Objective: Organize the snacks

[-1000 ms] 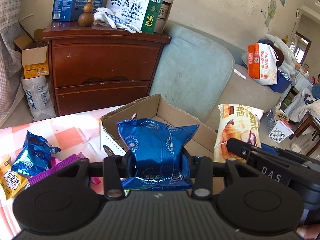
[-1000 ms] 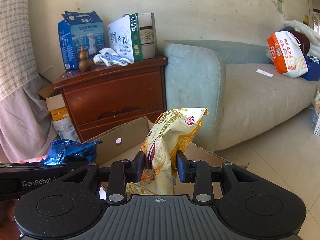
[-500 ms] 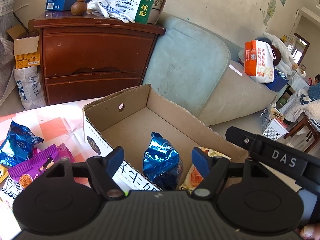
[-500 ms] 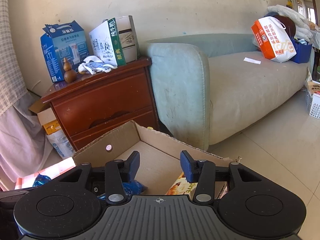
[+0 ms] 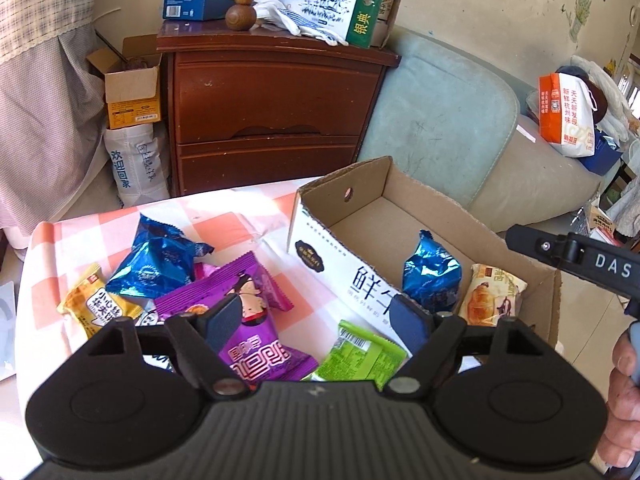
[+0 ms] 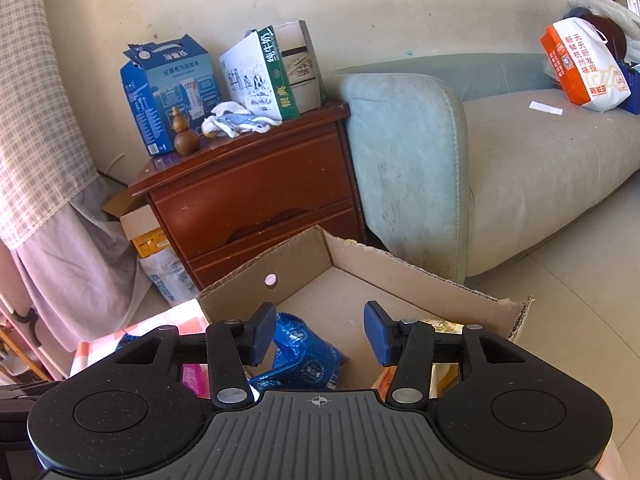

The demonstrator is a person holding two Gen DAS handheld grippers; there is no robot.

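An open cardboard box (image 5: 340, 276) stands on the right of the table. A blue packet (image 5: 432, 276) and a yellow croissant packet (image 5: 490, 300) lie inside it. My left gripper (image 5: 316, 320) hovers over loose snacks left of the box: a purple packet (image 5: 256, 344), a green one (image 5: 360, 356), a blue one (image 5: 160, 264) and a yellow one (image 5: 94, 306). Its jaws are opening and hold nothing. My right gripper (image 6: 320, 334) hangs over the box (image 6: 304, 264), jaws opening and empty. The blue packet (image 6: 304, 356) and croissant packet (image 6: 444, 374) lie below it.
A pink checked cloth (image 5: 80, 240) covers the table. Behind it stand a brown dresser (image 5: 276, 112) topped with cartons and a pale blue sofa (image 5: 440, 120) with an orange bag (image 5: 564, 112). The right tool's black body (image 5: 600, 264) and a hand (image 5: 624, 380) show at the right edge.
The left gripper let go of the blue packet and the right one of the croissant packet; both now lie in the box. The left gripper has swung left over the table snacks.
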